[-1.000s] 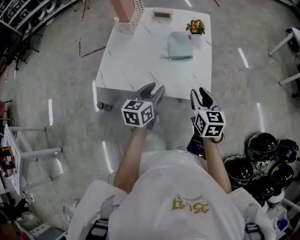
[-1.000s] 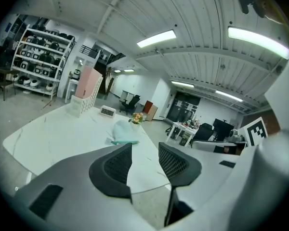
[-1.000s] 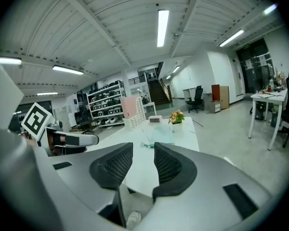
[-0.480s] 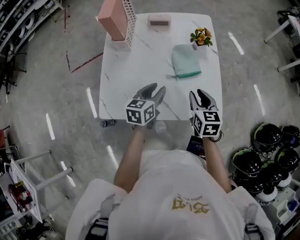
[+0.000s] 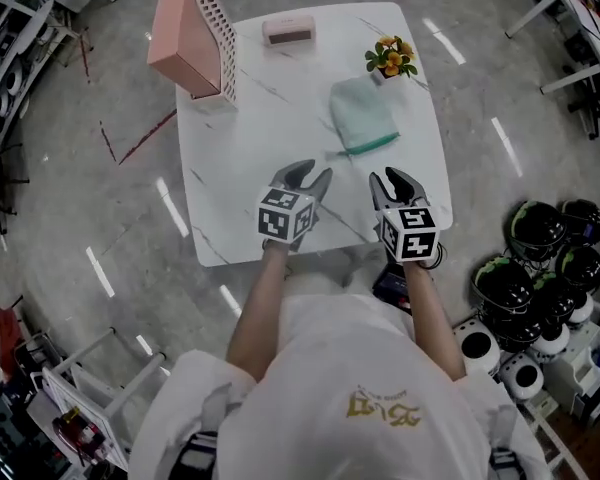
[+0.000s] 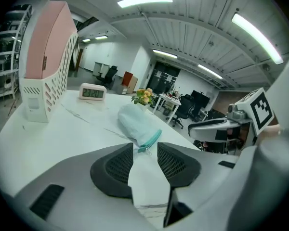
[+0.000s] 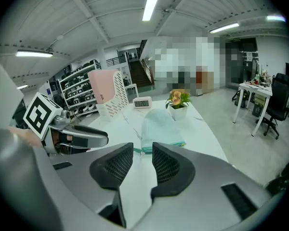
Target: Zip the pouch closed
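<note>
A pale teal pouch (image 5: 363, 116) with a darker teal zipper edge lies flat on the white marble table (image 5: 270, 118), toward its far right. In the left gripper view the pouch (image 6: 137, 121) is beyond the jaws, its zipper end (image 6: 144, 147) nearest. My left gripper (image 5: 307, 176) hangs over the table's near edge, open, with nothing between its pads. My right gripper (image 5: 392, 180) is beside it, also open and empty, pointing at the pouch (image 7: 160, 125). Neither gripper touches the pouch.
A pink perforated file holder (image 5: 190, 36) stands at the far left corner. A small digital clock (image 5: 288, 30) and a potted flower (image 5: 390, 58) stand along the far edge. Helmets (image 5: 540, 258) are piled on the floor at the right.
Both grippers have moved forward and down, from short of the table to over its near edge, closer to the pouch. The pouch has not moved.
</note>
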